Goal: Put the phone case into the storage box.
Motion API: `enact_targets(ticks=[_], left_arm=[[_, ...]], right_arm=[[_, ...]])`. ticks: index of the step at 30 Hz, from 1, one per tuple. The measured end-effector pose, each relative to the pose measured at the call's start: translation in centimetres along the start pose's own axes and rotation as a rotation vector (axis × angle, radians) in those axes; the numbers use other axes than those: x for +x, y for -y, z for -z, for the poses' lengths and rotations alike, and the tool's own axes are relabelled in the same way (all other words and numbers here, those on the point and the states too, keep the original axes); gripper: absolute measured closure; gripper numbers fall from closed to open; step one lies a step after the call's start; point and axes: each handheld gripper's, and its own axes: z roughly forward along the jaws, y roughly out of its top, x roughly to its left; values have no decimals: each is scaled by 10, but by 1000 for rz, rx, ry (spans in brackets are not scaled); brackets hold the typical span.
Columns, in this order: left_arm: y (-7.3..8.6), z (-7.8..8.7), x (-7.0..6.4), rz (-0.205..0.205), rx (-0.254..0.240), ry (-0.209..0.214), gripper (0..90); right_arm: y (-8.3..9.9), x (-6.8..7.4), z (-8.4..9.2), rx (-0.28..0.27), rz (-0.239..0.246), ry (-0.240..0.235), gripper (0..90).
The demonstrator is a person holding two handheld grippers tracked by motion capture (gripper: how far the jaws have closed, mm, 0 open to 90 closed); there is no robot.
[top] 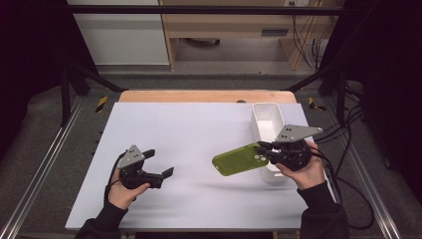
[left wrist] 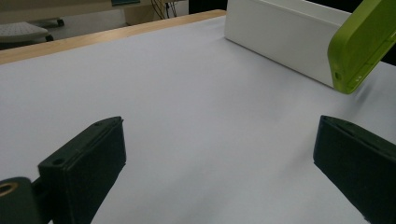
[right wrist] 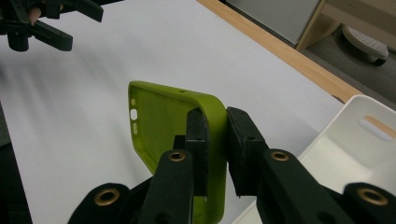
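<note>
A green phone case hangs in the air above the white table, pinched at one end by the right tongs. In the right gripper view, one jaw sits inside the case's hollow and the other presses on its outer wall, so the two clamp the rim between them; the case stands on edge, its open side turned toward the left of that view. From the high view, the case stretches leftward from the tongs, and its held end is at the near left edge of a white bin. The bin stands lengthwise along the right side of the table, and its near part is under the right hand.

The left tongs are well apart from the case, low over the near left part of the table, with the jaws spread wide and nothing between them. The left gripper view looks across bare table toward the bin's side wall and a corner of the case.
</note>
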Motion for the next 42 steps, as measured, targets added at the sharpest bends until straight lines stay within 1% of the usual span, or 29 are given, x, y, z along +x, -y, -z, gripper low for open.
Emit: enact_targets(ticks=[3, 9, 14, 19, 27, 36, 42], left_arm=[[2, 2, 3, 3, -4, -6, 23], [8, 4, 7, -5, -2, -16, 19], [10, 6, 11, -4, -13, -27, 18], [12, 7, 13, -7, -12, -33, 17], [14, 9, 17, -10, -13, -43, 16], [17, 10, 19, -15, -17, -47, 12], [18, 11, 21, -12, -15, -52, 11]], right_arm=[[-5, -1, 2, 2, 18, 16, 796], [-13, -3, 6, 6, 45, 48, 796], [-21, -5, 10, 3, 67, 75, 796], [-28, -9, 14, -3, 74, 108, 795], [-41, -14, 19, -5, 89, 146, 795], [-54, -16, 19, 8, 118, 183, 795], [-62, -20, 21, 20, 139, 213, 795]])
